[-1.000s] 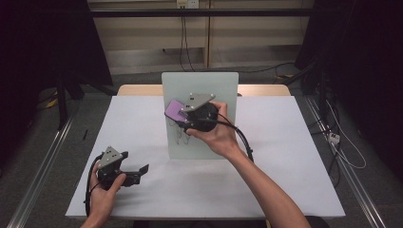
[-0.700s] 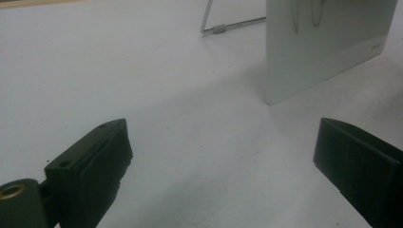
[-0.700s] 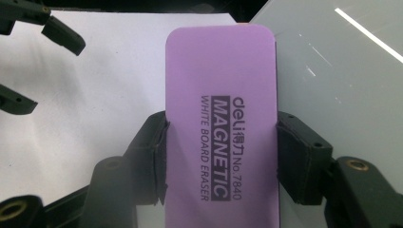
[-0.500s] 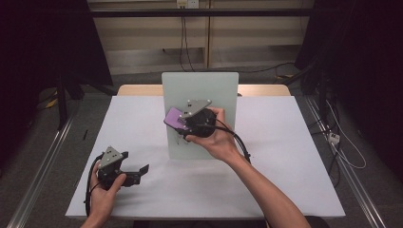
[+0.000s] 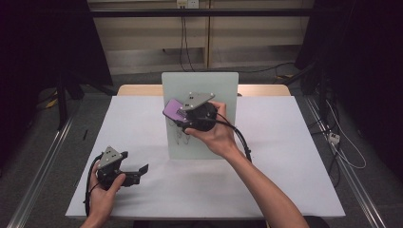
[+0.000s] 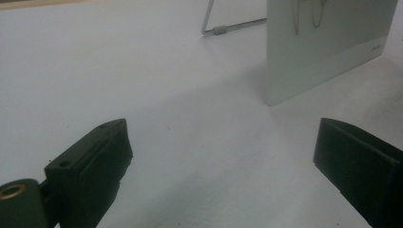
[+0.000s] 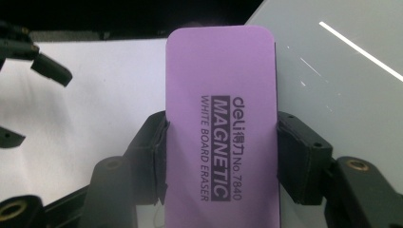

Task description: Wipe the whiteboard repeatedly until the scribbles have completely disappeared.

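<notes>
A small whiteboard [image 5: 209, 90] stands tilted on a wire stand in the middle of the table, with dark scribbles [image 5: 183, 137] low on its face. My right gripper [image 5: 178, 113] is shut on a purple magnetic whiteboard eraser [image 5: 173, 109] and holds it against the board's upper left part. In the right gripper view the eraser [image 7: 221, 118] sits clamped between both pads, the board [image 7: 342, 61] just to its right. My left gripper [image 5: 138, 172] rests open near the table's front left, nothing between its pads [image 6: 95, 156]. It faces the board's lower corner [image 6: 323, 57].
White paper covers the table [image 5: 285, 142]. The board's wire stand [image 6: 223, 29] shows behind it in the left gripper view. Metal rails [image 5: 43, 161] run along the floor on both sides, and cables [image 5: 340, 142] lie on the floor at the right.
My right gripper has slid the eraser a little up and to the left across the board. The left gripper has stayed where it was.
</notes>
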`<state>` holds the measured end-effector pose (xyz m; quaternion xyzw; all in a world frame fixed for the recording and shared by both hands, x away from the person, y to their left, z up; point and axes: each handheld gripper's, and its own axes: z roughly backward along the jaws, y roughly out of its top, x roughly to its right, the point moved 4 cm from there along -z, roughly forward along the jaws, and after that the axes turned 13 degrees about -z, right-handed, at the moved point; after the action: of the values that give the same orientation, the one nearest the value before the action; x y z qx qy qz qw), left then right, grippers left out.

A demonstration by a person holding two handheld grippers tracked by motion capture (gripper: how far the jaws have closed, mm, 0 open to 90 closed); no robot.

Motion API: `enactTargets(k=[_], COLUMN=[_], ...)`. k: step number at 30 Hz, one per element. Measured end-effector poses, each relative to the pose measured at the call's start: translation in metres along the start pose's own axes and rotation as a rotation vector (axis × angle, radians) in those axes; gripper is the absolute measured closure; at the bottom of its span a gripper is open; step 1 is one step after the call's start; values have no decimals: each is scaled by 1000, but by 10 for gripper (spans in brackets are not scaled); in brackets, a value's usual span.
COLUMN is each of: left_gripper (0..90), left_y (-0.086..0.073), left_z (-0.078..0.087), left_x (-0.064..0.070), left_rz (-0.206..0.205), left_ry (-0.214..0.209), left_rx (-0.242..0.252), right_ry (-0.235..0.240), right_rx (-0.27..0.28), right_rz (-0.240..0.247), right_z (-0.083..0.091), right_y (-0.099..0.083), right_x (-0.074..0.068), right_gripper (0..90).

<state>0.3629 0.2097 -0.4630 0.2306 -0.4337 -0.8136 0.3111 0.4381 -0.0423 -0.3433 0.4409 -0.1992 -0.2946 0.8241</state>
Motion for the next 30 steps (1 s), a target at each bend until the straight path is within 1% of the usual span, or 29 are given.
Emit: enactTargets(k=[2, 6, 9, 13, 17, 22, 26, 30], left_gripper=[50, 50, 50, 50, 50, 50, 50, 50], left_y=[0, 0, 0, 0, 0, 0, 0, 0], left_z=[0, 0, -1, -1, 0, -1, 0, 0], left_x=[0, 0, 0, 1, 0, 0, 0, 0], left_rz=[-1, -1, -2, -3, -4, -4, -4, -3], left_ry=[1, 1, 1, 1, 1, 0, 0, 0], left_rx=[0, -3, -6, -6, -6, -7, -6, -2], right_ry=[7, 19, 32, 46, 52, 68, 71, 71], right_rx=[-16, -30, -57, -65, -95, -107, -122, -108], right_rz=[7, 9, 19, 18, 22, 26, 28, 33], right_z=[-4, -9, -15, -19, -22, -25, -25, -23], right_y=[-5, -11, -19, -26, -30, -33, -36, -34], right_x=[-4, -9, -15, -19, -23, -25, -27, -24], right_gripper=[422, 422, 422, 422, 422, 422, 422, 422])
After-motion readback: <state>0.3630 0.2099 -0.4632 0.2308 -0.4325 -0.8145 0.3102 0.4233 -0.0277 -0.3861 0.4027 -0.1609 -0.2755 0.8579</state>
